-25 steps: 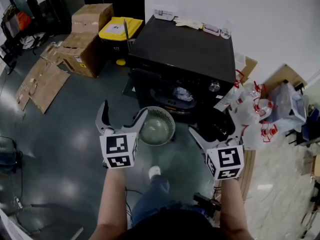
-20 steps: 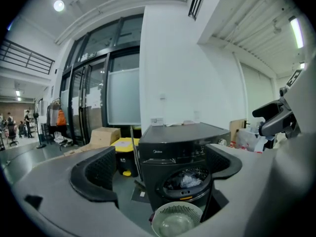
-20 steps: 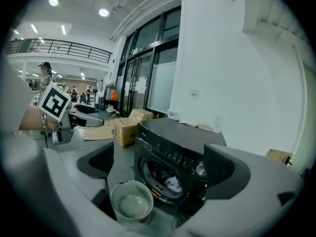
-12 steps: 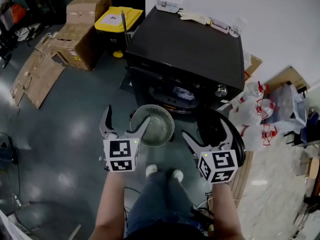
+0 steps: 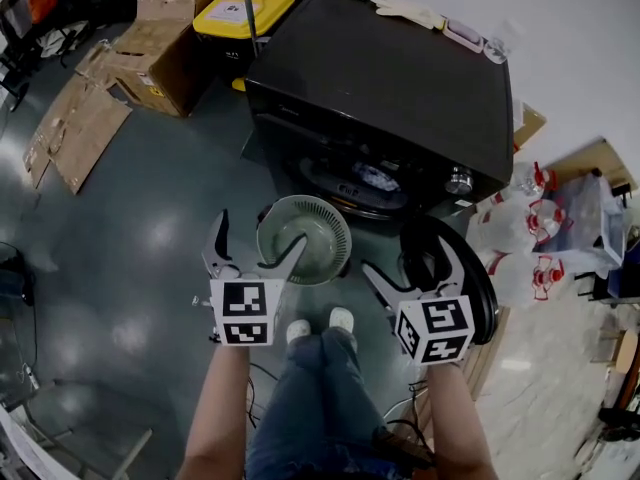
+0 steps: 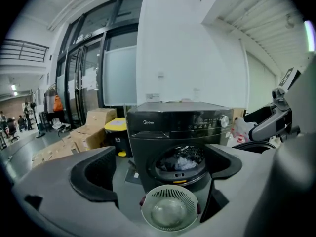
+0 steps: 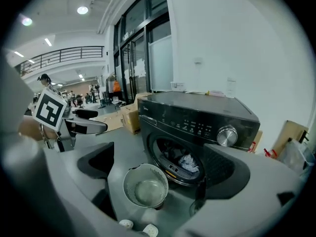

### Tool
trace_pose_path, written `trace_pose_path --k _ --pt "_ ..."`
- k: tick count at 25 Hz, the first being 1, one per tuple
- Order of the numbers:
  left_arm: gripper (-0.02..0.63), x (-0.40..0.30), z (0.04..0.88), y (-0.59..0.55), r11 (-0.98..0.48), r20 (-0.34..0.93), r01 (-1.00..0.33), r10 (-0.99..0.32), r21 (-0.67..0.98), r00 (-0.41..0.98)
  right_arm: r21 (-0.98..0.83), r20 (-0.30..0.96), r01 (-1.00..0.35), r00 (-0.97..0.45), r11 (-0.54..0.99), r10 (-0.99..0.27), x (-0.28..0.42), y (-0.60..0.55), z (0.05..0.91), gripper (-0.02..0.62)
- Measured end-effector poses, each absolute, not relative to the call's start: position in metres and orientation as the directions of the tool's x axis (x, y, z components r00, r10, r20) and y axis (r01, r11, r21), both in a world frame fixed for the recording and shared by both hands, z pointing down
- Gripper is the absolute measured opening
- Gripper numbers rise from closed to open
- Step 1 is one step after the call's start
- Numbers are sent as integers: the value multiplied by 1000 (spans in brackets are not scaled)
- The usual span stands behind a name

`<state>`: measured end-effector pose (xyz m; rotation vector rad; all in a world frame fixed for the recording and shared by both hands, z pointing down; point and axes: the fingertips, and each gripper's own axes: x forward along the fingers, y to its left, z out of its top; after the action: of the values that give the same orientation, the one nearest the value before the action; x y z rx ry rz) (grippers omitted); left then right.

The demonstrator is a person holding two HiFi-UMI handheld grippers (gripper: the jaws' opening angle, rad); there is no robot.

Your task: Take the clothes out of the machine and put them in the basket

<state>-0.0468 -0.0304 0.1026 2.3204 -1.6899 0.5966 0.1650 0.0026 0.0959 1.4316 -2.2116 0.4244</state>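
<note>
A black front-loading washing machine (image 5: pixel 390 88) stands ahead with its round door (image 5: pixel 455 268) swung open to the right. Pale crumpled clothes (image 6: pixel 183 158) lie inside the drum, also visible in the right gripper view (image 7: pixel 187 161). A round pale-green slotted basket (image 5: pixel 303 240) sits empty on the floor right in front of the drum. My left gripper (image 5: pixel 262 230) hovers open above the basket's near-left rim. My right gripper (image 5: pixel 408 253) is open too, over the open door, holding nothing. Both gripper views look past wide-apart jaws at the basket (image 6: pixel 169 208) (image 7: pixel 144 185).
Cardboard boxes (image 5: pixel 150 38), a yellow-lidded bin (image 5: pixel 245 13) and flattened cardboard (image 5: pixel 80 128) lie to the machine's left. White bags with red print (image 5: pixel 530 238) crowd its right side. Small items (image 5: pixel 410 8) rest on the machine's top. The person's shoes (image 5: pixel 315 323) stand just behind the basket.
The person has stepped closer, so machine and basket sit nearer below. The right gripper drew left toward the open door. Both grippers stayed open and empty.
</note>
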Motion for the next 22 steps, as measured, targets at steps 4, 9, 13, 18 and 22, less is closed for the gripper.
trace_pose_path --k 4,9,13,18,22 --pt "566 -41 123 -41 -334 445 -939 -855 -80 266 -1 561 -898 -365 441 -743 163 -8 121 560" --pt "566 -36 162 -51 -348 456 -936 -841 -45 291 3 591 -887 -371 461 -716 160 -17 159 560" --pt "566 -37 199 -61 -362 475 -931 -829 -50 296 -19 606 -883 -383 469 -697 154 -28 202 558" --pt "566 -26 253 -77 -385 503 -922 -805 -40 314 -33 603 -885 -389 465 -697 150 -45 253 557" --pt "566 -12 288 -84 -413 517 -910 -787 -37 336 -76 603 -905 -376 418 -703 155 -50 290 549"
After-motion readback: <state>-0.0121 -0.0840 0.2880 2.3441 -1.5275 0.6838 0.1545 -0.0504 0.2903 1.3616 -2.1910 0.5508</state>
